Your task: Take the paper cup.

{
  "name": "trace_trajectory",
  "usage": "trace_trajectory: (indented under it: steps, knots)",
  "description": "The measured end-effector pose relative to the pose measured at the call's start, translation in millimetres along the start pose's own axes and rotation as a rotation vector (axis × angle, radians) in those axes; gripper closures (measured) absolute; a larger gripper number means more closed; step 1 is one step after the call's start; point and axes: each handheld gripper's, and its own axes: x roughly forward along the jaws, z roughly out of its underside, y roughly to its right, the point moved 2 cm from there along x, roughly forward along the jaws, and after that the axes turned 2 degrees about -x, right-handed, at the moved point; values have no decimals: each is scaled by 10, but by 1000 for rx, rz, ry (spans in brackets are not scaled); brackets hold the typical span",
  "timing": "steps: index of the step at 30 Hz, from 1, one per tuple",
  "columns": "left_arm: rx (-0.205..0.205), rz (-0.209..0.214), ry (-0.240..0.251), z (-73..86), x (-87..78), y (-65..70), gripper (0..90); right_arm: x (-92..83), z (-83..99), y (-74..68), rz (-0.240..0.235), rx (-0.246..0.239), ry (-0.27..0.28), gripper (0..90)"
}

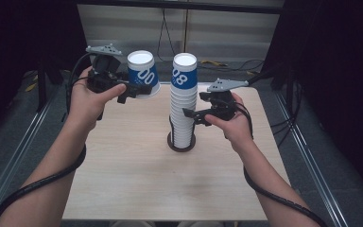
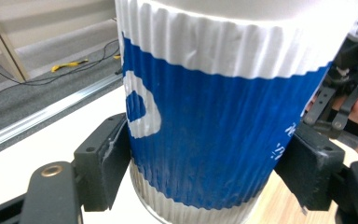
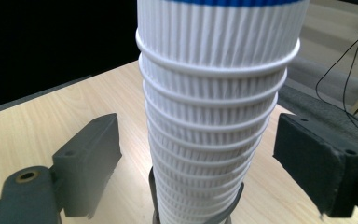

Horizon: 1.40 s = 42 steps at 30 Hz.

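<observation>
A ribbed white and blue paper cup (image 1: 142, 72) (image 2: 214, 116) hangs in the air over the table's far left, tilted a little. My left gripper (image 1: 138, 90) (image 2: 209, 172) is shut on it, its pads (image 2: 105, 158) pressing the cup's sides. A tall stack of the same cups (image 1: 183, 101) (image 3: 214, 121) stands in a dark ring holder (image 1: 181, 144) near the table's middle. My right gripper (image 1: 192, 115) (image 3: 205, 158) is level with the lower half of the stack. It is open, with one pad (image 3: 95, 154) on each side of the stack and a gap to both.
The pale wooden table (image 1: 123, 175) has metal rails along both sides. Cables lie on the grey floor (image 1: 227, 64) behind it. Black curtains close off the left and right. The held cup is a short way left of the stack's top.
</observation>
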Motion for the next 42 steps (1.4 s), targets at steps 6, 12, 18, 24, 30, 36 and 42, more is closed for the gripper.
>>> trace_trajectory:
  steps: [6,12,18,24,30,36,42]
  knots:
    - [18,9,-39,72,46,34,244,-22,52,-10,-16,-12,-25,133]
    - [43,21,-73,138,81,76,245,-46,108,-14,-25,-24,-42,133]
    - [52,32,-90,192,100,90,245,-64,147,-25,-36,-23,-42,133]
    - [63,38,-113,277,132,106,245,-78,188,-34,-48,-22,-41,132]
    - [75,53,-133,363,165,148,245,-90,258,-28,-56,-31,-64,132]
    - [87,60,-150,451,220,180,245,-91,341,-42,-68,-33,-78,131]
    - [91,77,-172,548,274,207,245,-111,413,-56,-77,-30,-84,130]
